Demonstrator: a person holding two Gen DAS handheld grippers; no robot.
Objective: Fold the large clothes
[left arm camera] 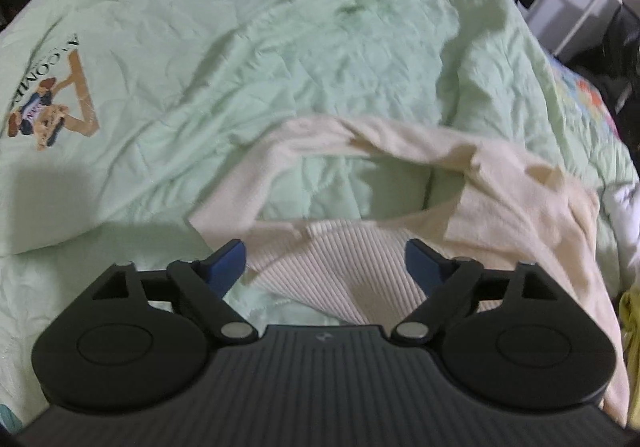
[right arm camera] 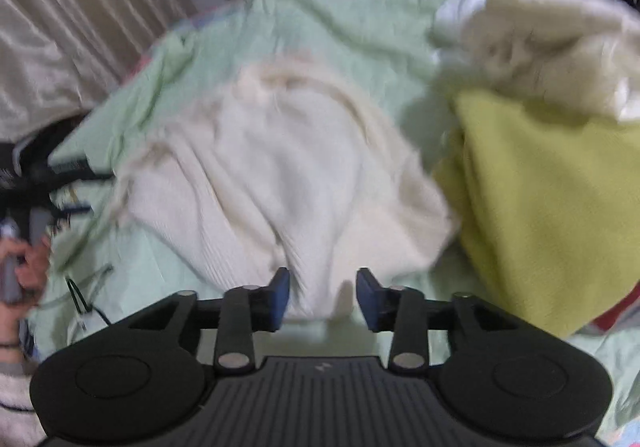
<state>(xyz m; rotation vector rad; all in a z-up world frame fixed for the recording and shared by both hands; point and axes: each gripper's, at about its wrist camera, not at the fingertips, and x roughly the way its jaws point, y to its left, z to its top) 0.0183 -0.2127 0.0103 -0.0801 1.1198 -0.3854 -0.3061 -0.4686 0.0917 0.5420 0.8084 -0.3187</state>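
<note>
Cream knit, ribbed at one edge, is what both cameras look down on: a sweater [left arm camera: 332, 275] lying crumpled on a pale green quilt [left arm camera: 240, 59] that covers the bed. Its ribbed edge sits straight ahead of the left gripper [left arm camera: 324, 267], between the wide-apart blue pads [left arm camera: 230, 261], which hold nothing; I cannot tell whether they touch the cloth. Further ahead of that gripper, the rest of the sweater arcs round in a loop, with quilt showing through the middle.

From the other side, the right gripper [right arm camera: 322, 295] also stands apart and empty, its pads either side of a bunched fold at the near edge of the sweater [right arm camera: 280, 175]. Just to this gripper's right lies a yellow-green garment [right arm camera: 540, 207], touching the sweater's edge, and beyond that a heap of white cloth [right arm camera: 560, 59]. The right view is blurred, so fine detail is lost.

The risks, as I judge them: the sweater is far from flat, so a pinch here may catch several layers, or one layer only, and the fold will come out crooked. A low pinch could also gather the quilt beneath. On the right, the yellow-green garment lies close enough to be dragged along. The looped part may twist when lifted.
</note>
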